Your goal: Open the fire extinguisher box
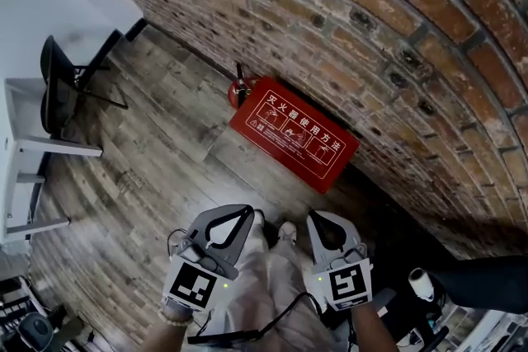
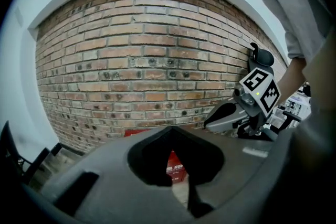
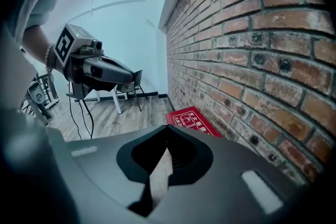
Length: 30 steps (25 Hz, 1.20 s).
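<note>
A red fire extinguisher box [image 1: 294,133] with white print on its closed lid stands on the wooden floor against the brick wall [image 1: 396,21]. At its left end I see a red extinguisher [image 1: 239,90]. My left gripper [image 1: 246,213] and right gripper [image 1: 317,219] hang side by side in front of the box, well short of it, both shut and empty. In the left gripper view the shut jaws [image 2: 171,131] frame a bit of the box [image 2: 176,167], with the right gripper [image 2: 231,113] to the right. The right gripper view shows its shut jaws [image 3: 168,131], the box [image 3: 192,118] ahead and the left gripper [image 3: 107,72].
A black chair [image 1: 61,83] and a white table [image 1: 23,146] stand at the left. The person's legs and shoes [image 1: 275,236] are between the grippers. Dark equipment [image 1: 422,286] sits at the lower right by the wall. Wooden floor [image 1: 165,144] stretches between me and the box.
</note>
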### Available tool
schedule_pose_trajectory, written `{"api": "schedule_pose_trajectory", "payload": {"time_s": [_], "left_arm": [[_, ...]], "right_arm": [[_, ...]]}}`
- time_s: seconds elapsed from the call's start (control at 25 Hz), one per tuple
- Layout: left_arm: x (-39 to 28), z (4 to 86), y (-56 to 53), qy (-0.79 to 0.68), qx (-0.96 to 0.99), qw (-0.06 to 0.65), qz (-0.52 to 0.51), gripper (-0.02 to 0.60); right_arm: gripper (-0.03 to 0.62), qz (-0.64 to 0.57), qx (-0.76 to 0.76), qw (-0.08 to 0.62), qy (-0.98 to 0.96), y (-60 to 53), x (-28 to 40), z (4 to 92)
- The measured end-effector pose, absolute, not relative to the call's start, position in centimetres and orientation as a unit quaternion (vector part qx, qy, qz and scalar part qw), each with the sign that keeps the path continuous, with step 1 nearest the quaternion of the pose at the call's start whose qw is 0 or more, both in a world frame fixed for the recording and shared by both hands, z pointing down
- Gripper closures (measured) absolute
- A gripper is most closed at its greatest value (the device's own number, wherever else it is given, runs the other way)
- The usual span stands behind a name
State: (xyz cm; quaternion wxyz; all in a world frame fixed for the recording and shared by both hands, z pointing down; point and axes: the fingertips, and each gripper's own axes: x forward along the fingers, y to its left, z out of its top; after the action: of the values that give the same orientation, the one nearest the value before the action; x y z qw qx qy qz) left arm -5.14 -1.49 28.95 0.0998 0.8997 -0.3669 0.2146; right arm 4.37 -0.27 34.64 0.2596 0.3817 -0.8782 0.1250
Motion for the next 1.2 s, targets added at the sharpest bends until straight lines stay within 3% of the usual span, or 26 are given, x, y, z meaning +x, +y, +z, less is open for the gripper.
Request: {"api": "schedule_pose_trajectory", "payload": {"time_s": [0.4, 0.72, 1.2], "left_arm": [[-5.8, 36.8, -4.0, -0.39, 0.883, 0.187, 0.183, 0.584], [-5.0, 43.1, -5.7, -0.365, 0.879, 0.274, 0.139, 0.585], [-4.8, 49.9, -7.8, -0.378, 0.839, 0.382, 0.082, 0.485]], "right_arm": [[0.589, 0.161, 0.39, 0.27, -0.866, 0.0, 3.2, 41.0], [0.589, 0.112, 0.351, 0.308, -0.877, 0.3, 1.6, 45.5], [0.589, 0.144, 0.351, 0.308, -0.873, 0.8, 1.1, 50.6]]}}
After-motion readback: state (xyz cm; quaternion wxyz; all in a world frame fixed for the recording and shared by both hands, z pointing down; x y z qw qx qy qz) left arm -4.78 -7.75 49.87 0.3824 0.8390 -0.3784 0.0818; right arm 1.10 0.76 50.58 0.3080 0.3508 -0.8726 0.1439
